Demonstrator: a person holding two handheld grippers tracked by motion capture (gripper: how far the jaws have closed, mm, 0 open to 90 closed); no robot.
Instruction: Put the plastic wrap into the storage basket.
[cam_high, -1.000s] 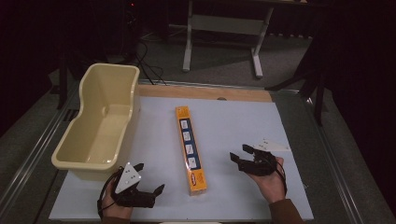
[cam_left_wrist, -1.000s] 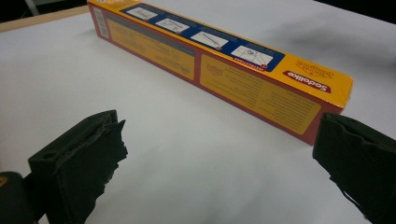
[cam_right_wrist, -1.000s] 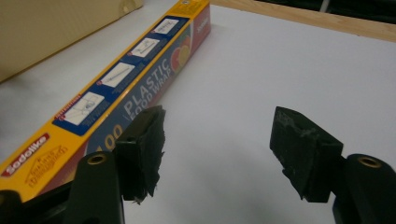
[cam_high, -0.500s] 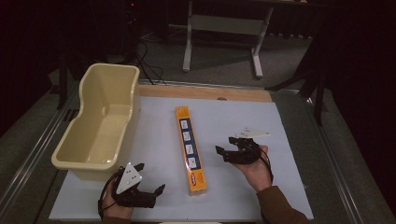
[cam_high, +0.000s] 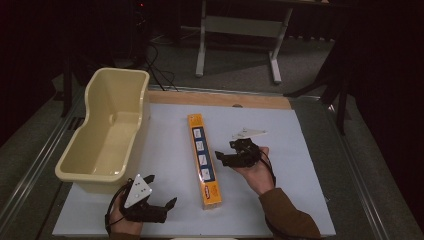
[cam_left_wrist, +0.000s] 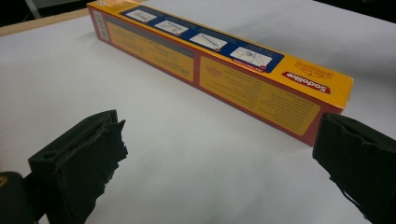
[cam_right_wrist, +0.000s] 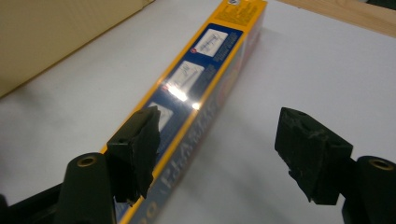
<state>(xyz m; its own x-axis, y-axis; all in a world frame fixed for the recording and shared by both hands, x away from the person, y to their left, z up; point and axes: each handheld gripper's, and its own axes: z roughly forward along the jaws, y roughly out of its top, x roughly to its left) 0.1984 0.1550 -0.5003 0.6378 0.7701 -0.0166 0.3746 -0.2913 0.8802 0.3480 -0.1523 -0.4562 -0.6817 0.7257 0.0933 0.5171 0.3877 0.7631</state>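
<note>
Right gripper (cam_high: 226, 156) now closer beside one yellow box (cam_high: 203, 159), fingers apart.

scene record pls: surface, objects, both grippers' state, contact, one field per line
surface: white sheet on the table
box: long orange cardboard box with blue picture panel, lying flat mid-sheet
tub: empty cream plastic tub, on the sheet's left edge, apart from the box
left gripper: jaws wide open, near the box's near end, nothing between them
right gripper: beside the box's middle, jaws have just been opening, nothing gripped
contact: neither gripper's pads press on the box
</note>
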